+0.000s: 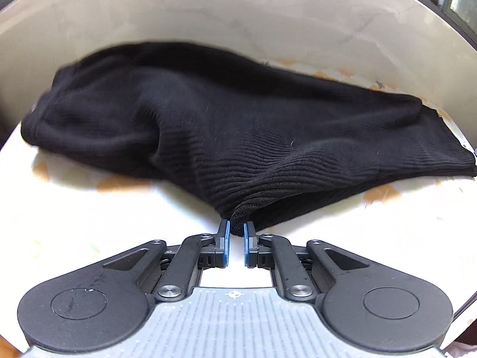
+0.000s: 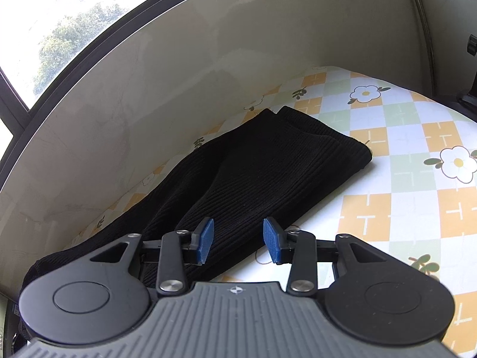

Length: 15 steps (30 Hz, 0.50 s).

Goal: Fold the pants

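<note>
The black pants [image 1: 208, 125] lie on a table [image 1: 89, 217] that has a cloth with squares and white flowers [image 2: 456, 161] on it. The pants are made of ribbed knit and they look soft and bumpy. A pale wall [image 1: 238, 15] stands right behind the table, and the pants lie close along it. In the left wrist view the pants are bunched in a big heap, and one corner of the cloth is pulled toward the camera. The left gripper [image 1: 236, 232] has that corner between its blue pads [image 1: 226, 238]. Its jaws are nearly together, with only the thin bit of cloth between them, so it is pinching the pants. In the right wrist view the pants stretch away in a long strip, and the far end lies flat with a neat edge near the wall. The right gripper [image 2: 238, 237] hangs over the near side of that strip. Its jaws stand partly apart and nothing is squeezed between them. The left blue pad is over the black cloth and the right blue pad is over the table beside it. A window [image 2: 59, 29] with green trees outside shows above the wall
</note>
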Available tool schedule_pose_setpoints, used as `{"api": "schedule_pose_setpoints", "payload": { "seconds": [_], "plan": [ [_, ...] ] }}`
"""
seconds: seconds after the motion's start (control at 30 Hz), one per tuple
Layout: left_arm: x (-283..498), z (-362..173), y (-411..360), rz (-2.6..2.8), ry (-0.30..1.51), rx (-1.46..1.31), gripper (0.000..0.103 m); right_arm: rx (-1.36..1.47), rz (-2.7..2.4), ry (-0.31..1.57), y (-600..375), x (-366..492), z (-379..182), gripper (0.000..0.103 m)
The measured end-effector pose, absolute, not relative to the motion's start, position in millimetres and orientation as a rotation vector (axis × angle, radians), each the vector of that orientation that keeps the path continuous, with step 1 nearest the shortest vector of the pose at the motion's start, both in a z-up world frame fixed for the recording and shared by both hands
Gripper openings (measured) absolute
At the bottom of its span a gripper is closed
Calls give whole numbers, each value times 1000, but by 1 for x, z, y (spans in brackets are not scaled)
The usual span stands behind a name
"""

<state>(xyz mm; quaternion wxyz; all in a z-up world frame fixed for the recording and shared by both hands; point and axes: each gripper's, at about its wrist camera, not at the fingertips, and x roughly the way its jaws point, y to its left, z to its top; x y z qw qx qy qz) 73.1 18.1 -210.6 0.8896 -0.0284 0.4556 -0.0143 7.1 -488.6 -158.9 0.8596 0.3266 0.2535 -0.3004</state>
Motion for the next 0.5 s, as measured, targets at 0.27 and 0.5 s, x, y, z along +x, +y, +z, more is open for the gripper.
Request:
{"api": "schedule_pose_setpoints", "payload": {
  "seconds": [0.27,0.5],
  "plan": [
    [72,-196,11,-46,901,-43,17,666,-629,509,-481,-4,-145,40],
    [98,-205,-11,31,898,45,46,681,-664,503,-491,-21,-148,40]
  ]
}}
